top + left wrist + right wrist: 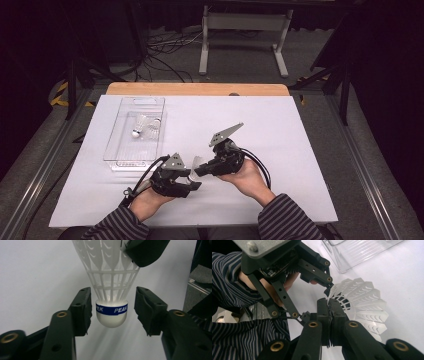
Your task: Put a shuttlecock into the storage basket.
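The right gripper (329, 312), jaws clamped on the shuttlecock (111, 290) skirt, holds it above the bench (310, 150) so the left gripper (112, 310), jaws open at 3 and 9 o'clock of its cork, can take it.

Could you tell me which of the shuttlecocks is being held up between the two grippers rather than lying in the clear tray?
The shuttlecock with the blue PEAK band: the right gripper pinches its skirt, unlike the two in the clear tray.
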`<state>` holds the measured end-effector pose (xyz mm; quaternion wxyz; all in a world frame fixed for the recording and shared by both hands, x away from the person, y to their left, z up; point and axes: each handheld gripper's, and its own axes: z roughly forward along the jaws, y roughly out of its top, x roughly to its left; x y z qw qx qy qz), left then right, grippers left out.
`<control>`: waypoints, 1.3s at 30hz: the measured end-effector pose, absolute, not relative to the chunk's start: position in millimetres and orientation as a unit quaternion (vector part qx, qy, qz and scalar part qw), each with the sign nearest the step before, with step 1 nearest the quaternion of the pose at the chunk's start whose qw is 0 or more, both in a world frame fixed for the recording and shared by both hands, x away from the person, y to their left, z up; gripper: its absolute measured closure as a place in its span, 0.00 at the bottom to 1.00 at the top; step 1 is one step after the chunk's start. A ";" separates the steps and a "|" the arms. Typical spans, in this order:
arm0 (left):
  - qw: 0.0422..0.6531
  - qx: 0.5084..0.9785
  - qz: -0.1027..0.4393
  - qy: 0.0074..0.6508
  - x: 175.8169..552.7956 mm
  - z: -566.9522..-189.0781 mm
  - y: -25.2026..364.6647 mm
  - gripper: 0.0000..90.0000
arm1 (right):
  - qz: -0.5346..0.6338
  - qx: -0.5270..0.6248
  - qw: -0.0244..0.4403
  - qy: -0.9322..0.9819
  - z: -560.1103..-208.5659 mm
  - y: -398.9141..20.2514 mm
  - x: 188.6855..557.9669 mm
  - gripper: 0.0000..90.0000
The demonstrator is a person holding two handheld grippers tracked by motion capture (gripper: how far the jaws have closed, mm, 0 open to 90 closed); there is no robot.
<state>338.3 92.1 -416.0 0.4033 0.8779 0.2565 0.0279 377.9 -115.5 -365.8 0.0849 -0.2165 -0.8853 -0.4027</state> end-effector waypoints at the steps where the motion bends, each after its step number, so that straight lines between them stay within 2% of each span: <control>1: 0.402 0.879 0.026 0.256 338.6 -416.0 92.3 0.60 | -0.402 -0.216 0.085 -0.885 -365.9 -115.5 378.0 0.98; 7: 0.395 0.881 0.025 0.259 339.7 -416.6 92.7 0.72 | -0.402 -0.217 0.086 -0.885 -366.3 -115.7 378.0 0.98; 22: 0.384 0.882 0.019 0.271 341.4 -416.5 93.9 0.72 | -0.397 -0.219 0.078 -0.888 -368.9 -115.6 379.5 0.93; 26: 0.384 0.881 0.019 0.274 341.9 -416.5 94.0 0.73 | -0.400 -0.220 0.072 -0.887 -368.0 -116.5 379.4 0.87; 34: 0.379 0.882 0.018 0.279 343.3 -416.0 95.5 0.73 | -0.399 -0.227 0.051 -0.887 -367.5 -119.6 377.0 0.64; 39: 0.378 0.879 0.007 0.290 344.3 -415.2 97.3 0.72 | -0.406 -0.230 0.036 -0.884 -367.0 -124.3 375.2 0.56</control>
